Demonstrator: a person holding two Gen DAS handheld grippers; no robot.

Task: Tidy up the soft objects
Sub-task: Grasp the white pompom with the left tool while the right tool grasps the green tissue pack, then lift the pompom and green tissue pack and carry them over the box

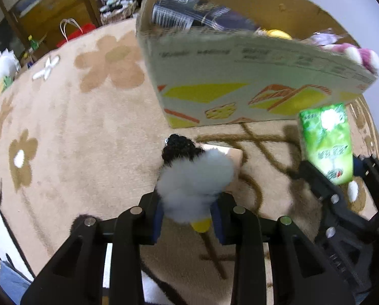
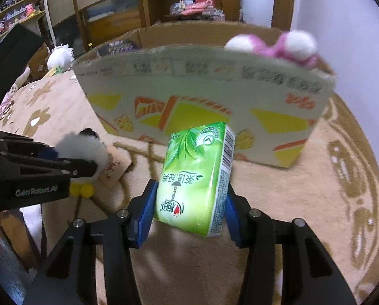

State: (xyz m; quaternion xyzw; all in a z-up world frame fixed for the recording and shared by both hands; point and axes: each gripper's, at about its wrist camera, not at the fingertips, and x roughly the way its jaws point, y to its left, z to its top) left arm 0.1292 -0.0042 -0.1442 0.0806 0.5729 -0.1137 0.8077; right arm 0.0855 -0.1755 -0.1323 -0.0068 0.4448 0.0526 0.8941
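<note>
My left gripper (image 1: 188, 218) is shut on a fluffy white plush toy (image 1: 195, 180) with a black top and yellow feet, held above the carpet in front of the cardboard box (image 1: 240, 96). The toy also shows in the right wrist view (image 2: 84, 152), held by the left gripper (image 2: 87, 170). My right gripper (image 2: 186, 216) is shut on a green tissue pack (image 2: 197, 178), held just in front of the box (image 2: 202, 96). The pack shows at the right of the left wrist view (image 1: 326, 139). A pink and white plush (image 2: 280, 44) hangs over the box's right rim.
The box holds dark packaged items (image 1: 197, 15), a yellow thing (image 1: 278, 34) and the pink plush (image 1: 354, 53). A small flat card (image 2: 115, 162) lies on the beige flowered carpet (image 1: 75, 127). Wooden shelves (image 2: 164, 0) and a white plush (image 2: 60, 56) stand behind.
</note>
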